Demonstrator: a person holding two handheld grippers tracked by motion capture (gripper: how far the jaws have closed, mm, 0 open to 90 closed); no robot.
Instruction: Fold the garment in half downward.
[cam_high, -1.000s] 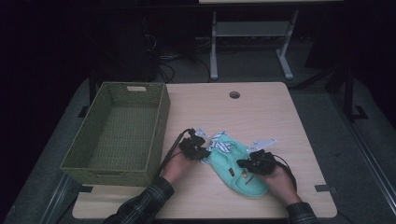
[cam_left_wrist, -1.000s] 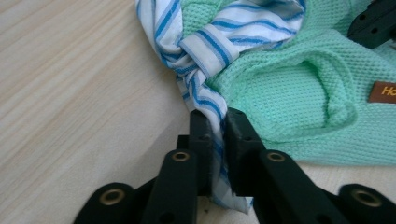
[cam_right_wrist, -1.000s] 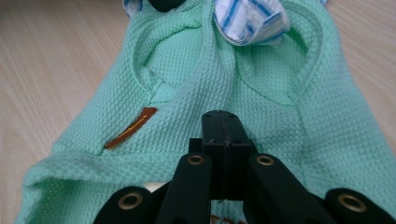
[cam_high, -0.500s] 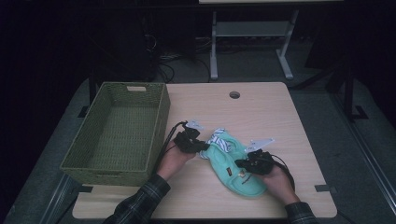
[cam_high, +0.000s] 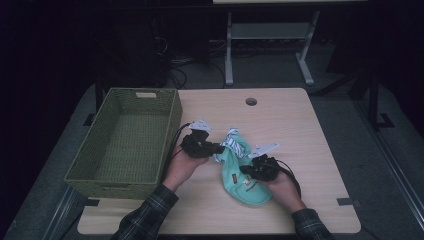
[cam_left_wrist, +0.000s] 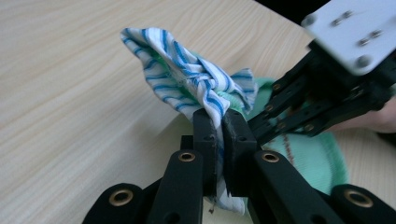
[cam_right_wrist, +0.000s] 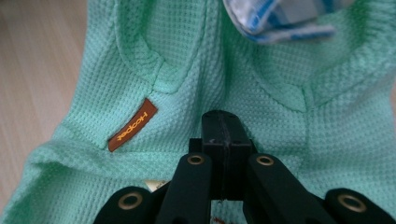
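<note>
A green wicker basket (cam_high: 125, 140) sits at the worktop's (cam_high: 300, 115) left. Beside it, your left gripper (cam_left_wrist: 219, 135) pinches the blue-striped cloth (cam_left_wrist: 187, 79), lifting its bunched end. Further right, your right gripper (cam_right_wrist: 225, 135) is clamped on the mint-green garment (cam_right_wrist: 187, 70) lying flat mid-worktop.

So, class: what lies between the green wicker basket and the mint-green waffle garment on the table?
In the high view, the left gripper and its hand lie between the basket and the garment, shut on a blue-striped white cloth.
</note>
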